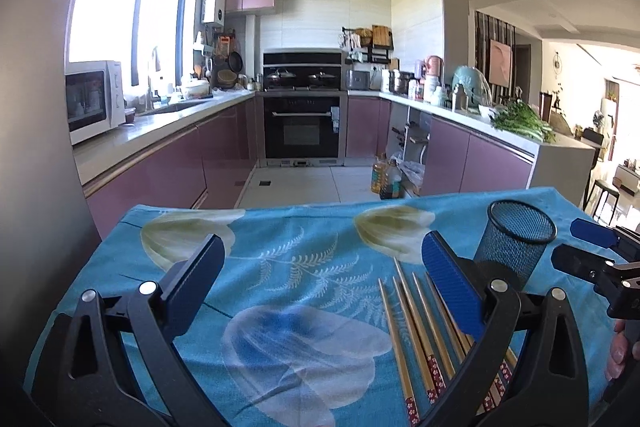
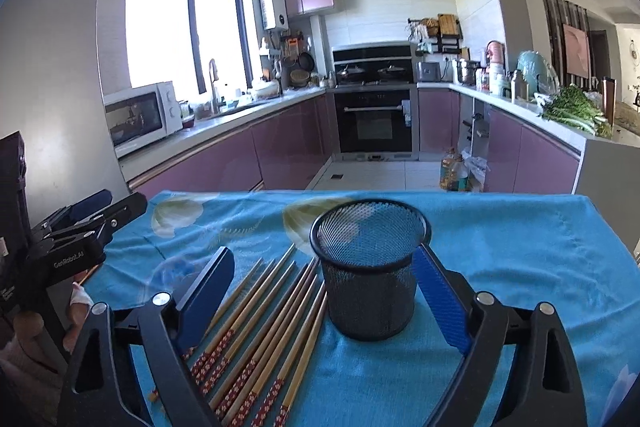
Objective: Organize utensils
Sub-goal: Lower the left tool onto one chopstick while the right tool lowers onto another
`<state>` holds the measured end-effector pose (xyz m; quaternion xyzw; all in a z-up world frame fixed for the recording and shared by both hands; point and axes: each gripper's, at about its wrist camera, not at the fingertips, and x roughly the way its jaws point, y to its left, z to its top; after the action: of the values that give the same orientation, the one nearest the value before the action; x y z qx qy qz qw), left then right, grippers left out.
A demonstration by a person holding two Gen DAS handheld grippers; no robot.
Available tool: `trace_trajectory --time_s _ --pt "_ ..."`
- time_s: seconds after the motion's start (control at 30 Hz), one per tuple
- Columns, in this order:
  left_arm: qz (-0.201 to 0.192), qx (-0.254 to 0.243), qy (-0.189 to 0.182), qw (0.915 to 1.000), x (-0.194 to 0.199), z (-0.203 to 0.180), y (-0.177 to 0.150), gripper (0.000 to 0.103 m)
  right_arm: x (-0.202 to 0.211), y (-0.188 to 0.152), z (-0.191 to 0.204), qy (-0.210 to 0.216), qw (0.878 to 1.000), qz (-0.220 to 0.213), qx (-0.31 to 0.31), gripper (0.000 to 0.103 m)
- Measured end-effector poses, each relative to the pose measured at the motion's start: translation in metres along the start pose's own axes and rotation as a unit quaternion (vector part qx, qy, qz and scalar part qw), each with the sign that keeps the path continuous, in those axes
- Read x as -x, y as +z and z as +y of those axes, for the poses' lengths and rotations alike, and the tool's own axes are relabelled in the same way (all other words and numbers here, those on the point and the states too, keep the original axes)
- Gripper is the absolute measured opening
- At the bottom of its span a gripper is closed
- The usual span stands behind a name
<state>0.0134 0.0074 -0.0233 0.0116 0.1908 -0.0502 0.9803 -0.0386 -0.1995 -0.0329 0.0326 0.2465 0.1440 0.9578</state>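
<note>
Right hand-held gripper (image 2: 324,275): jaws wide, holding nothing, straddling chopsticks (image 2: 256,331) and mesh holder (image 2: 368,287). Left hand-held gripper (image 1: 320,275): wide open, empty, chopsticks under its right finger.

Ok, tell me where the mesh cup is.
The black mesh cup stands upright on the blue cloth, centre of the right wrist view, just right of the chopsticks.

chopsticks (image 2: 264,331) left of holder (image 2: 370,279), on tablecloth (image 2: 520,247)
</note>
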Motion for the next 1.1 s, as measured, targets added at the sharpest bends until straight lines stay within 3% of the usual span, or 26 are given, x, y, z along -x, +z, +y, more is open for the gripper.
trace_trajectory --time_s 0.1,0.23,0.37,0.47,0.73,0.83,0.93,1.1 --pt "0.051 -0.018 -0.020 0.9983 -0.018 -0.004 -0.009 0.097 -0.015 -0.012 0.001 0.005 0.998 0.056 0.004 0.066" --pt "0.113 -0.041 -0.037 0.9921 -0.043 -0.012 -0.025 0.083 -0.037 -0.022 0.000 0.002 0.993 0.118 0.002 0.051" --pt "0.156 -0.060 -0.054 0.9845 -0.063 -0.023 -0.039 0.071 -0.054 -0.032 0.002 -0.006 0.988 0.155 0.008 0.034" --pt "0.177 -0.071 -0.067 0.9794 -0.075 -0.031 -0.047 0.064 -0.058 -0.035 0.004 -0.005 0.986 0.168 0.010 0.029" --pt "0.231 -0.095 -0.092 0.9639 -0.101 -0.051 -0.060 0.040 -0.070 -0.036 0.009 -0.007 0.981 0.194 0.024 0.027" --pt "0.246 -0.093 -0.104 0.9592 -0.111 -0.055 -0.064 0.036 -0.073 -0.038 0.011 -0.010 0.980 0.195 0.028 0.025" --pt "0.249 -0.089 -0.111 0.9580 -0.111 -0.057 -0.063 0.028 -0.075 -0.036 0.011 0.003 0.980 0.198 0.021 0.009" --pt "0.254 -0.066 -0.120 0.9575 -0.116 -0.058 -0.062 0.011 -0.071 -0.034 0.008 0.015 0.982 0.188 0.005 0.006"
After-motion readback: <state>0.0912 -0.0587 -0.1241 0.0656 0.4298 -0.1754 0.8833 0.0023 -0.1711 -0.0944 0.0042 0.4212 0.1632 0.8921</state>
